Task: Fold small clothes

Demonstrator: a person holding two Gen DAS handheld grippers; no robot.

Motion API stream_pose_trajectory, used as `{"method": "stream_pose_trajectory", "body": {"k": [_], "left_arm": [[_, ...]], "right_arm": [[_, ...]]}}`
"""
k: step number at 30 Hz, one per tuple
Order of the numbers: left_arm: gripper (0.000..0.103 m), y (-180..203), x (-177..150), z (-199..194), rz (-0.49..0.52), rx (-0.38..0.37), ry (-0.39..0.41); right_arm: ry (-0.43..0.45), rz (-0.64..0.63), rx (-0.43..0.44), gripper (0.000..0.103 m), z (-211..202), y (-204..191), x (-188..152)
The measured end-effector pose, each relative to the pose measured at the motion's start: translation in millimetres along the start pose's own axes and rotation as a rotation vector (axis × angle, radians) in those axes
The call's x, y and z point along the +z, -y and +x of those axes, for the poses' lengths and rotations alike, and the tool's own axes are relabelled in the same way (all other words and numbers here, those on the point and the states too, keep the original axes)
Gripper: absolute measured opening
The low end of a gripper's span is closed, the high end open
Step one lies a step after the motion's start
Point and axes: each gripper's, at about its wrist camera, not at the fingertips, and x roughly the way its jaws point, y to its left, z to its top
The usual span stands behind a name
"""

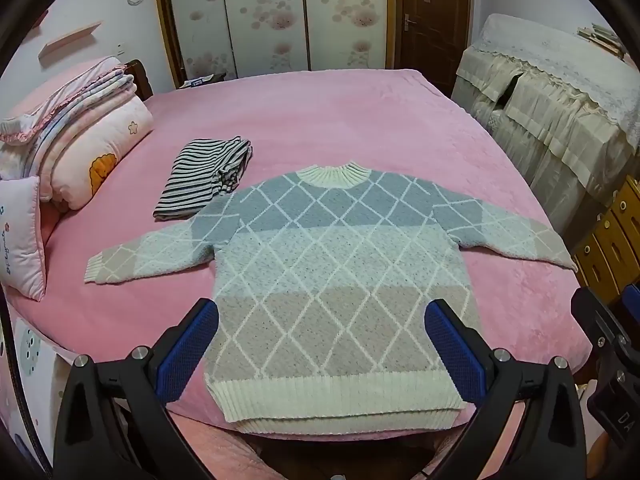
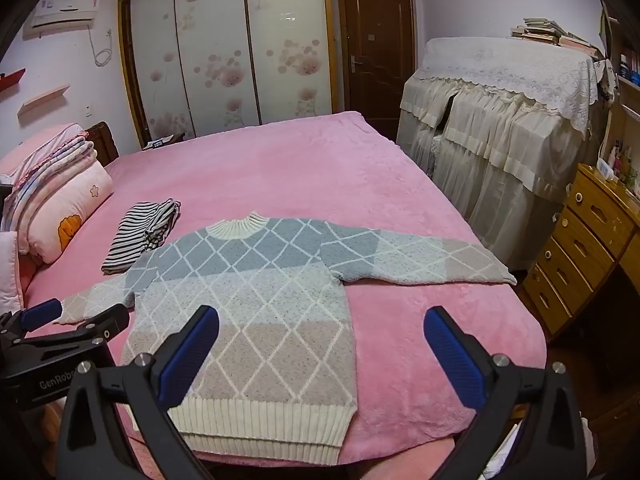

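Note:
A small knitted sweater (image 1: 332, 264) with blue, pale and beige bands and a white diamond pattern lies flat on the pink bed (image 1: 320, 120), face up, both sleeves spread, cream hem toward me. It also shows in the right wrist view (image 2: 256, 300). My left gripper (image 1: 322, 320) is open and empty, hovering above the sweater's lower part near the hem. My right gripper (image 2: 322, 328) is open and empty above the sweater's lower right edge. The left gripper also shows at the left edge of the right wrist view (image 2: 76, 316).
A folded black-and-white striped garment (image 1: 204, 176) lies beside the sweater's left shoulder. Folded quilts and pillows (image 1: 80, 148) are stacked at the bed's left. A lace-covered cabinet (image 2: 500, 136) and a wooden drawer chest (image 2: 580, 240) stand on the right. A wardrobe and door are behind.

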Motion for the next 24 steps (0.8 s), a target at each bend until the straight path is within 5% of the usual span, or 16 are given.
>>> {"method": "stream_pose_trajectory", "body": {"k": [24], "left_arm": [[0.102,0.4,-5.2,-11.3,0.003,-0.007,0.013]], "right_arm": [[-0.005,-0.004,-0.001,0.103,-6.3,1.8,-2.6]]}}
